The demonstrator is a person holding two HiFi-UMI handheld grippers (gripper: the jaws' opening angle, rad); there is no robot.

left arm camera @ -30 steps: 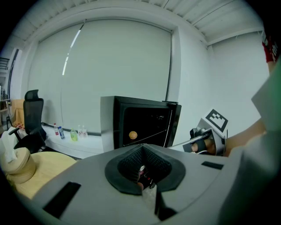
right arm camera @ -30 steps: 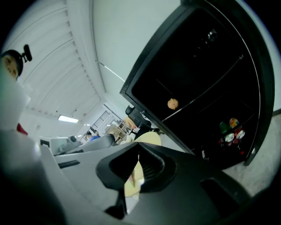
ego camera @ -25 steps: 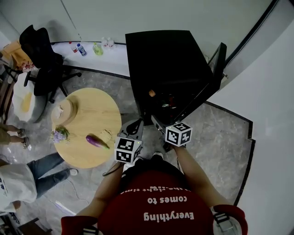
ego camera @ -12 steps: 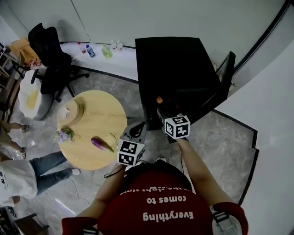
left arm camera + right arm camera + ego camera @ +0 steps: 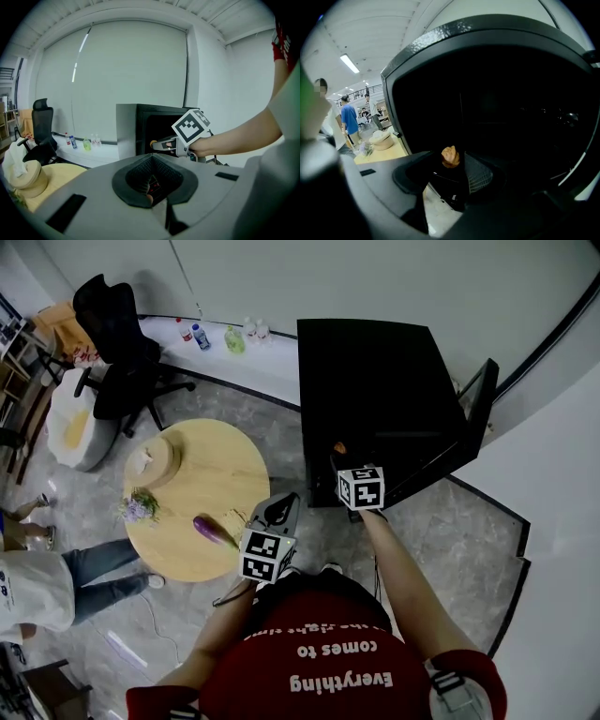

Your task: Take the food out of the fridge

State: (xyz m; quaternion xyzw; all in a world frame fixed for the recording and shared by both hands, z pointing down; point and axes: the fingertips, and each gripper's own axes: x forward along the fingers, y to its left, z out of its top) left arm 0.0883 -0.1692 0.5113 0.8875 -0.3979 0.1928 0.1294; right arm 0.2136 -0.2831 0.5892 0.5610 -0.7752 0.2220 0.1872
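Pointing in: the right gripper (image 5: 457, 165) aims into the dark open front of the black fridge (image 5: 375, 381).
Right gripper jaws: wide apart. They have just been opening and they squeeze nothing.
Food: a small orange-brown lump (image 5: 450, 156) sits at the front edge of the fridge. It is right between the tips of the right gripper's jaws, but the pads do not press on it.
Food from above: in the head view it is at 11 o'clock from the right gripper's marker cube (image 5: 361, 487).
Fridge door (image 5: 478, 413): open, swung out on the fridge's 3 o'clock side.
Left gripper (image 5: 151, 176): its jaws are together, and I can see nothing held in them.
Left gripper's place: in the head view it is at 8 o'clock from the right gripper, between the table and the fridge. It touches neither of them.
Table (image 5: 202, 484): round and wooden, at 8 o'clock from the fridge.
Eggplant (image 5: 215, 532): purple, lying on the table near its 5 o'clock edge.
Flowers (image 5: 139, 507): a little bunch at the table's 9 o'clock edge.
Pale round thing (image 5: 150, 458): on the table at about 10 o'clock. I cannot tell what it is.
Chair (image 5: 117, 334): black, on wheels, at 11 o'clock from the table.
Bottles (image 5: 225, 334): a short row by the wall, at 12 o'clock from the table.
Other person (image 5: 56, 582): in jeans, at 8 o'clock from the table.
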